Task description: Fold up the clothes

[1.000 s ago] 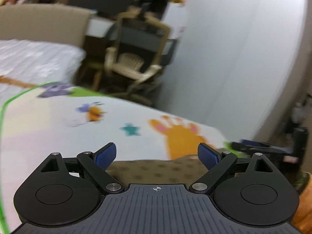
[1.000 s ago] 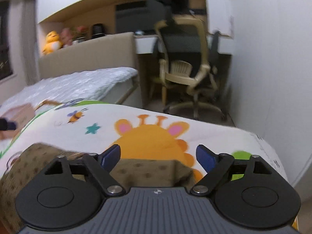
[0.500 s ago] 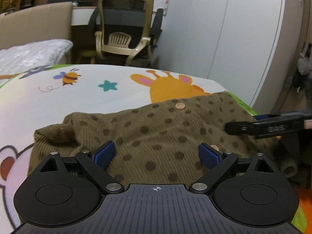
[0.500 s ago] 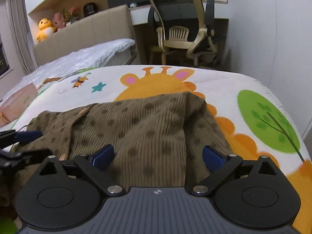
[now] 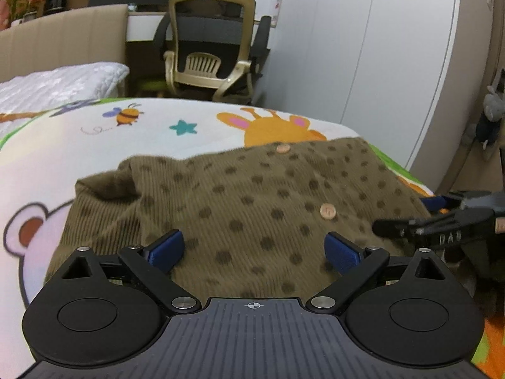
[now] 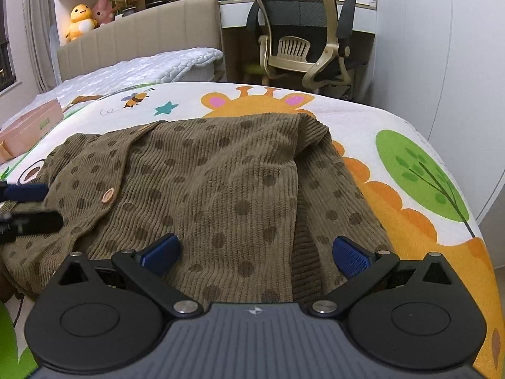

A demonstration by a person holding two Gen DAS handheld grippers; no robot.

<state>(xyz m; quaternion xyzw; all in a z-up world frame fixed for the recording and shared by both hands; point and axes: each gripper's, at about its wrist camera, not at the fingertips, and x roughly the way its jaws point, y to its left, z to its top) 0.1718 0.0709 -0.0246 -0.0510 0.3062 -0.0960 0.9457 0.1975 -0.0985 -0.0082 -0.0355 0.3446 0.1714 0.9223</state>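
Both grippers dropped nearer the ribbed, dotted brown cardigan [image 6: 221,173].

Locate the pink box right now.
Right wrist view, far left edge: the pink box lies on the blanket, left of the cardigan.

Bedroom interior, indoor lighting, no defects in view.
Far centre: office chair [image 6: 303,38], beige frame with dark mesh back, at a white desk [image 6: 233,12]. Far left: padded beige headboard [image 6: 139,41] and white quilted bedding [image 6: 142,69]; plush toys [image 6: 90,19] on the shelf behind it. Right: white wardrobe panels [image 5: 363,47]. Near: cartoon-print play mat [image 6: 410,164]. Window edge [image 6: 6,63] at far left, dark.
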